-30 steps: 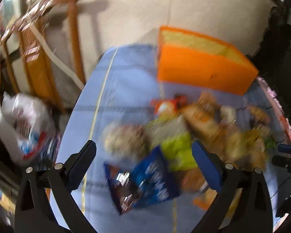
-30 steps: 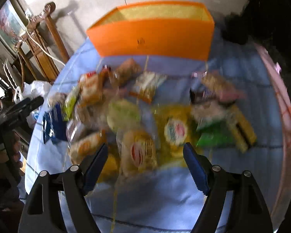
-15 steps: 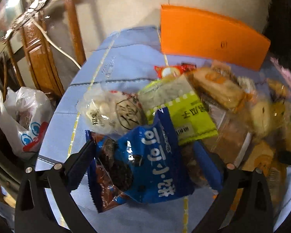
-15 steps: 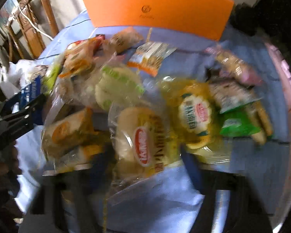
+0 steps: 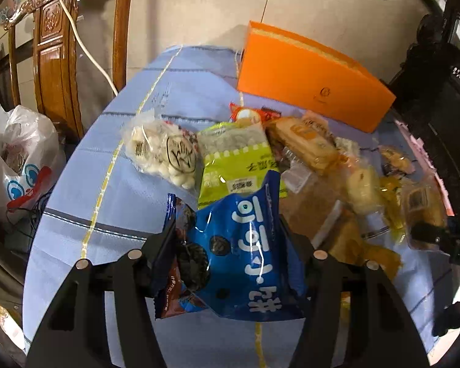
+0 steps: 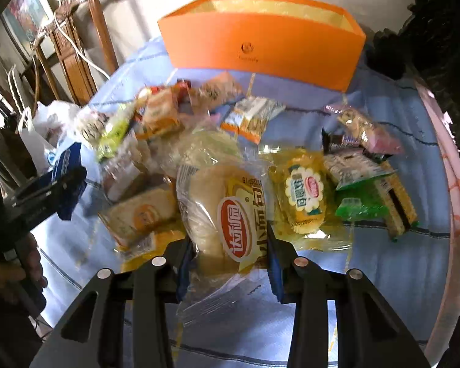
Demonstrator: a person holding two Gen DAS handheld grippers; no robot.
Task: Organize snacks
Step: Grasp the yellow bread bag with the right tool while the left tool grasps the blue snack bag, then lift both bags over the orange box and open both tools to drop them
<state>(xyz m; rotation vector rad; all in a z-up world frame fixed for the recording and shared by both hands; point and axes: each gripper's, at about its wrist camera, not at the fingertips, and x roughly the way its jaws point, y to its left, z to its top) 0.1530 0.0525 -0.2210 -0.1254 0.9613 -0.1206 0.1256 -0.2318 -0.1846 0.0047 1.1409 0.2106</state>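
Note:
A blue snack bag [image 5: 245,245] with white lettering sits between the jaws of my left gripper [image 5: 227,239], which are closing, both pads against its sides. My right gripper [image 6: 227,245] is closing too, its pads pressing a clear pack of bread rolls [image 6: 230,214] with a red oval label. Both bags belong to a heap of snack packets [image 6: 174,116] on the blue tablecloth [image 5: 107,184]. An open orange box [image 6: 260,52] stands behind the heap at the far edge of the table. My left gripper [image 6: 46,190] with the blue bag shows at the left of the right wrist view.
A carved wooden chair [image 5: 55,61] with a white cable stands left of the table, and a white plastic bag [image 5: 18,159] sits on the floor beside it. Yellow [image 6: 303,196], green [image 6: 362,205] and pink [image 6: 368,132] packets lie right of the bread. Dark furniture [image 5: 444,76] rises at the right.
Both grippers came down onto the heap. The left jaws narrowed around the blue bag and the right jaws narrowed around the bread pack.

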